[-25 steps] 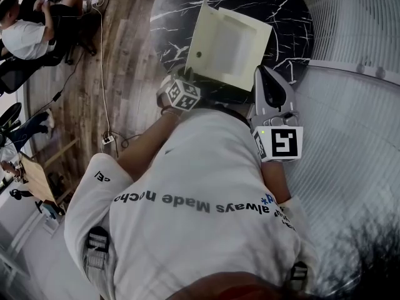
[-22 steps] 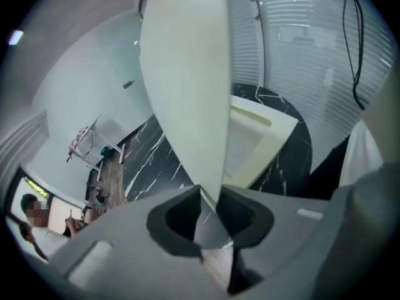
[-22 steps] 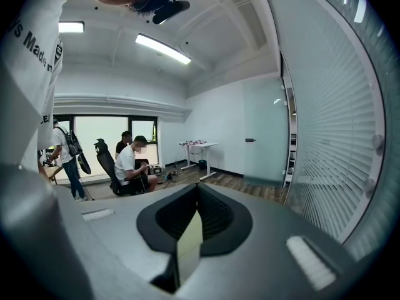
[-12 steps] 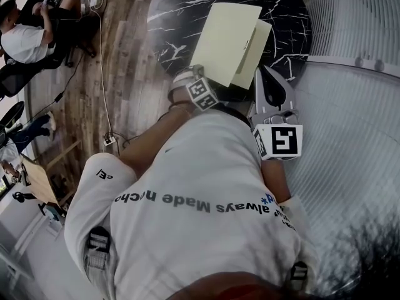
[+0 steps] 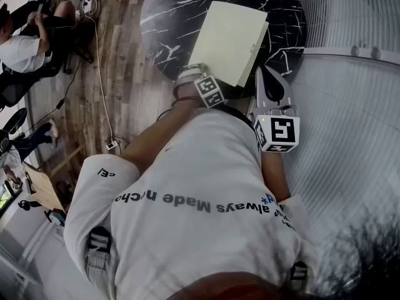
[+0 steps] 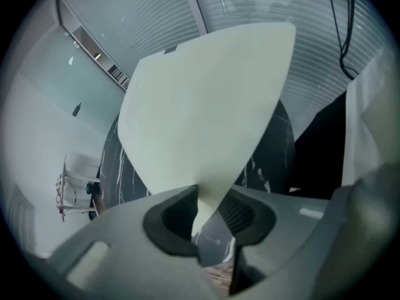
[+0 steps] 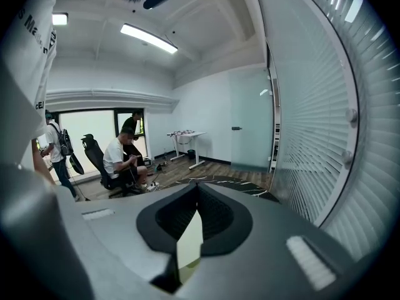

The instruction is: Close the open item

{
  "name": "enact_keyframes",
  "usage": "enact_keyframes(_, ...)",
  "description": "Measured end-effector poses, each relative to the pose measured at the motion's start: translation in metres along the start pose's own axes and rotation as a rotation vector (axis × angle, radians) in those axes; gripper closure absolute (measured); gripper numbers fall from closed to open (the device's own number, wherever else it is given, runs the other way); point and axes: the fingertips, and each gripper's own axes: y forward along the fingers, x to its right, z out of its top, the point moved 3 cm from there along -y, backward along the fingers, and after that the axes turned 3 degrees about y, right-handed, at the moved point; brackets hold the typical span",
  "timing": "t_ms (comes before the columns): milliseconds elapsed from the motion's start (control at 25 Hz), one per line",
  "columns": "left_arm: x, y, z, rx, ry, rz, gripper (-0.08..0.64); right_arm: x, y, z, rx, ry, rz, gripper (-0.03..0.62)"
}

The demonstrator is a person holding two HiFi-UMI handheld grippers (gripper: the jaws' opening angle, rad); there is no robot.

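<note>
Box (image 5: 228, 41) lid lay flat, so closing looked nearly finished. Left gripper (image 6: 212, 220) jaws were opening around its corner; right gripper (image 7: 195, 220) pinched the edge. Next: let go, back away.

The box (image 5: 228, 39) is made of pale cream card, matt and smooth, with no sheen on its lid. The table (image 5: 169, 17) is topped with a black stone-like material veined in white, and a polished gloss is seen on it. The floor (image 5: 119, 74) is laid in wood-look planks with a visible grain and a dull finish. The blinds (image 5: 350, 142) are formed of pale slats, finely ribbed. The shell of the right gripper (image 7: 197, 187) is moulded in grey matt plastic, and its pads (image 7: 219, 216) are faced with black ribbed material that looks like rubber. The shirt (image 5: 200, 186) is made of soft white cloth, printed with dark letters.
</note>
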Motion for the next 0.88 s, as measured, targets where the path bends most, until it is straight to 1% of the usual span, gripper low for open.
enact_keyframes(120, 0.004, 0.004, 0.007, -0.001, 0.032, -0.005, 0.459, 0.013, 0.004, -0.02, -0.03, 0.004, -0.027, 0.591)
enact_keyframes(240, 0.008, 0.008, 0.011, -0.011, 0.068, -0.008, 0.454, 0.026, 0.014, -0.047, -0.081, 0.002, -0.052, 0.591)
enact_keyframes(400, 0.01, 0.011, 0.012, -0.026, 0.097, -0.008, 0.453, 0.043, 0.035, -0.081, -0.149, 0.0, -0.066, 0.591)
enact_keyframes(600, 0.012, 0.011, 0.013, -0.038, 0.136, -0.004, 0.453, 0.067, 0.076, -0.119, -0.218, 0.013, -0.077, 0.591)
enact_keyframes(880, 0.013, 0.012, 0.013, -0.043, 0.172, -0.003, 0.456, 0.088, 0.148, -0.177, -0.365, -0.055, -0.07, 0.589)
